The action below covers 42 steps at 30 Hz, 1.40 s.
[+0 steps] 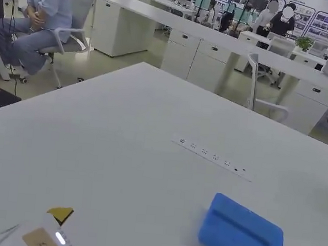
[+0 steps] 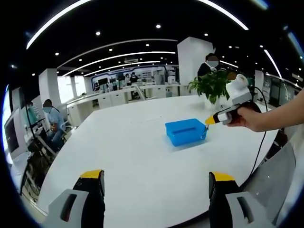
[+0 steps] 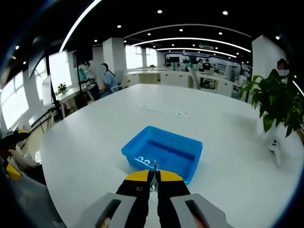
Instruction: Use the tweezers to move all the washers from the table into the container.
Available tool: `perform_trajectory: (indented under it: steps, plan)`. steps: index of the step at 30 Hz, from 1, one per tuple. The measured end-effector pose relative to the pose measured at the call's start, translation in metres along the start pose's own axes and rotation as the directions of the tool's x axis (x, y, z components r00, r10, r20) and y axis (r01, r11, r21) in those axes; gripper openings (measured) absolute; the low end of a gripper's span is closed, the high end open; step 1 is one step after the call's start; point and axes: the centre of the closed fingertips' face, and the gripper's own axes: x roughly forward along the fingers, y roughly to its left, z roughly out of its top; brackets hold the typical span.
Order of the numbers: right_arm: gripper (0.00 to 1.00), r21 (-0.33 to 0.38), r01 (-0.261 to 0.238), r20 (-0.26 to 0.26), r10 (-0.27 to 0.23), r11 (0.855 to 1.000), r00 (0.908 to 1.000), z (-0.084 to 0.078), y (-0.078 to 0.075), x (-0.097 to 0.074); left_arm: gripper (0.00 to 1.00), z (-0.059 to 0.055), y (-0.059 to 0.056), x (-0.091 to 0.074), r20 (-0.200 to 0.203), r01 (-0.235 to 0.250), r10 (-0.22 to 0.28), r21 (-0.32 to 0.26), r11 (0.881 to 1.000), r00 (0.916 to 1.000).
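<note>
Tweezers (image 3: 154,167) pinched in right tongs (image 3: 154,175) | left tongs (image 2: 156,176) agape, empty | rectangular blue container (image 3: 192,159)

Head view: socket strip (image 1: 210,155) lies flat mid-frame, long axis running upper L to lower R. Upper L: person (image 1: 44,12) in pale blue, seated on grey office chair (image 1: 76,16), hands together at lap. Behind: long row of white cabinets (image 1: 200,58); empty chair (image 1: 259,88) just beside them, R side. Far bkgd: two people (image 1: 280,19) standing, posters (image 1: 325,25) on wall, small plant (image 1: 304,42) on a desk.

L gripper view: leafy potted plant (image 2: 212,86) far R, white pillar (image 2: 192,64) behind it, person w/ mask (image 2: 211,64) next to pillar. Ceiling: spot lights (image 2: 158,26).

R gripper view: small white object (image 3: 274,148) near plant base, type unclear.
</note>
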Motion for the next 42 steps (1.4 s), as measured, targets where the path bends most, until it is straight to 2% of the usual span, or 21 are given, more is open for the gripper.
perform_trajectory:
  steps: [4, 9, 15, 20, 23, 25, 29, 33, 42]
  plan:
    - [0.01, 0.0, -0.006, 0.022, 0.006, 1.0, 0.9998, 0.011, -0.001, -0.001, 0.93, 0.001, 0.001, -0.001, -0.002, -0.005, 0.005, -0.007, 1.0, 1.0]
    - [0.01, -0.019, 0.009, 0.06, -0.008, 1.0, 0.9982, 0.032, -0.007, 0.003, 0.93, 0.004, -0.002, 0.0, 0.003, 0.001, -0.001, 0.0, 1.0, 1.0]
    - [0.01, -0.029, 0.07, 0.096, -0.067, 0.997, 0.9932, 0.049, -0.023, 0.014, 0.93, 0.002, -0.001, 0.001, -0.001, 0.001, -0.001, -0.005, 1.0, 1.0]
    - [0.01, -0.01, 0.104, 0.048, -0.104, 0.995, 0.9935, 0.037, -0.037, 0.034, 0.93, 0.003, 0.0, 0.001, -0.001, -0.003, 0.003, -0.004, 1.0, 1.0]
    - [0.01, -0.003, 0.148, 0.018, -0.148, 0.989, 0.9888, 0.025, -0.047, 0.041, 0.93, 0.002, 0.002, 0.0, -0.001, -0.01, 0.01, -0.008, 1.0, 1.0]
    - [0.01, 0.057, 0.139, -0.005, -0.139, 0.989, 0.9903, 0.017, -0.047, 0.047, 0.93, 0.002, 0.005, 0.0, -0.003, -0.018, 0.018, -0.006, 1.0, 0.9998]
    - [0.01, 0.033, 0.146, -0.032, -0.145, 0.989, 0.9889, 0.007, -0.046, 0.054, 0.93, 0.001, 0.009, 0.0, -0.006, -0.028, 0.028, -0.015, 0.999, 0.9996]
    - [0.01, 0.039, 0.142, -0.049, -0.14, 0.989, 0.9889, 0.0, -0.051, 0.062, 0.93, -0.001, 0.006, 0.001, -0.022, -0.018, 0.018, -0.004, 1.0, 0.9996]
    - [0.02, 0.036, 0.125, -0.059, -0.122, 0.992, 0.9908, -0.004, -0.041, 0.064, 0.92, -0.003, 0.006, 0.001, -0.023, -0.022, 0.022, -0.012, 1.0, 0.9995]
